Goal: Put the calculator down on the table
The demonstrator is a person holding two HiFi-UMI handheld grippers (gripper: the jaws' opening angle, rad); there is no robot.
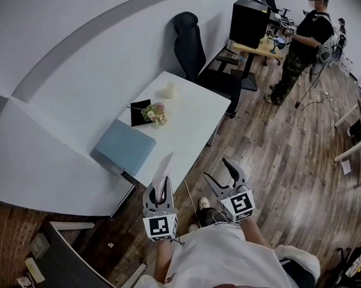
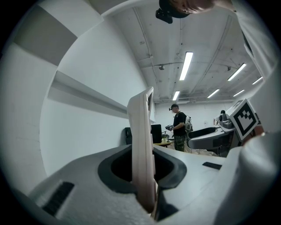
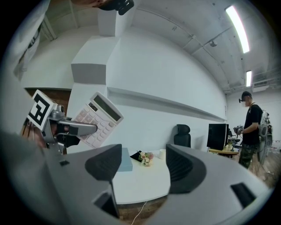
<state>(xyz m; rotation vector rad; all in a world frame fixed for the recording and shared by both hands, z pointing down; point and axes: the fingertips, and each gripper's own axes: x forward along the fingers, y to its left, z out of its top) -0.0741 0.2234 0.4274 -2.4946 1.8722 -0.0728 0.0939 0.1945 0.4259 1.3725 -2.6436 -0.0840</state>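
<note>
Closest to me, my left gripper (image 1: pixel 160 188) has its jaws clamped on the lower end of the calculator (image 1: pixel 163 168). It stands upright out of them, in the air and short of the counter (image 1: pixel 194 125). I judge it light and stiff, a thin plastic slab with a smooth casing. Pinched at one end like this, it could pivot or slip if I bump it down, so I'd lay it flat gently and let go only once it rests. Its keys face my right gripper (image 1: pixel 222 175), whose jaws stand apart with nothing between them. Ahead, the near part of the counter is bare, a good place to land it. Farther along sit a blue-grey pad (image 1: pixel 125 146), a small bunch of flowers (image 1: pixel 155 113) and a white cup (image 1: pixel 169 90).
</note>
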